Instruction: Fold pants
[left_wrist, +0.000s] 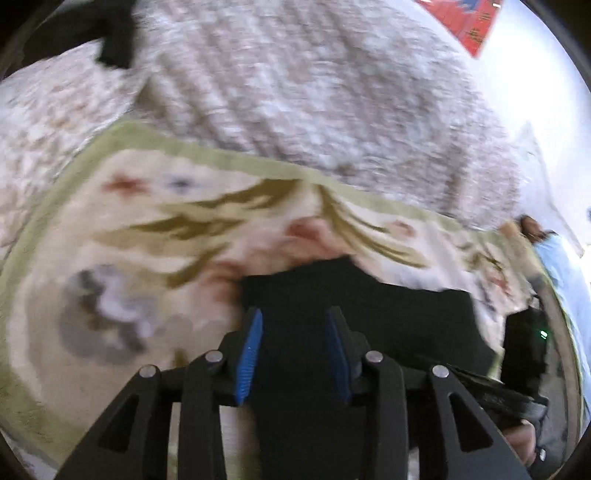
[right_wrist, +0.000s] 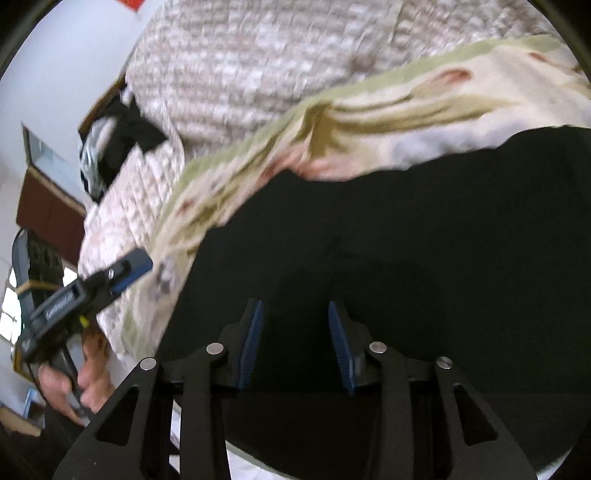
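Note:
Black pants (right_wrist: 388, 258) lie on a floral blanket with a green border (right_wrist: 369, 96). In the left wrist view the pants (left_wrist: 369, 310) show as a dark patch right in front of my left gripper (left_wrist: 294, 317), which is open above their near edge, with nothing between its blue pads. My right gripper (right_wrist: 295, 310) is open over the middle of the black cloth, its pads apart and empty. The left gripper also shows in the right wrist view (right_wrist: 129, 269), held in a hand at the left, off the pants.
A quilted pale bedspread (left_wrist: 314, 81) covers the bed beyond the blanket (left_wrist: 129, 229). A dark garment (right_wrist: 125, 136) lies at the bed's far corner. A wooden cabinet (right_wrist: 48, 210) stands by the wall at left. A red poster (left_wrist: 469, 22) hangs on the white wall.

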